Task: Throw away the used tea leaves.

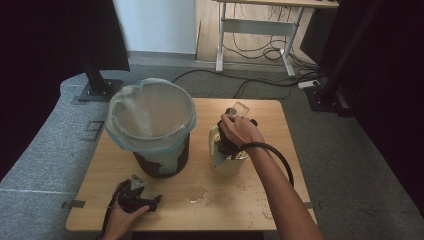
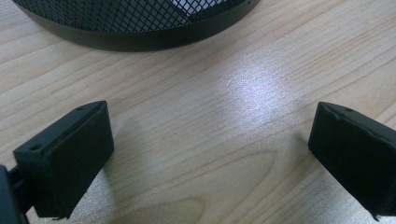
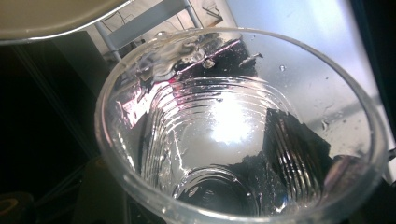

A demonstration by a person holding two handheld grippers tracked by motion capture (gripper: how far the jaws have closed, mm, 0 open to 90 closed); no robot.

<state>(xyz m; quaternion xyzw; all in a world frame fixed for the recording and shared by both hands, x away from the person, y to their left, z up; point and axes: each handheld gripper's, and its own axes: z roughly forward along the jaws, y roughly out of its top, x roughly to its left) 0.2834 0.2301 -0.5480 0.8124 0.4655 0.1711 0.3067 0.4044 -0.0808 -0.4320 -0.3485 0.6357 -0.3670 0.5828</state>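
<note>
A black mesh bin (image 1: 161, 162) lined with a pale plastic bag (image 1: 150, 112) stands on the left half of the wooden table (image 1: 270, 120). Its base rim (image 2: 135, 28) shows in the left gripper view. My left gripper (image 1: 152, 202) rests low at the table's front left, open, with bare wood between its fingers (image 2: 70, 154). My right gripper (image 1: 231, 131) is shut on a clear plastic cup (image 1: 240, 108), tilted over a white container (image 1: 229, 164). In the right gripper view I look into the wet cup (image 3: 224, 121); a black finger (image 3: 294, 144) shows through its wall.
A small wet patch (image 1: 200, 195) and scattered specks (image 1: 252, 187) lie on the table's front. Black stands (image 1: 97, 82) rise at the back left and back right. A desk frame (image 1: 255, 30) and cables (image 1: 260, 52) sit on the floor behind.
</note>
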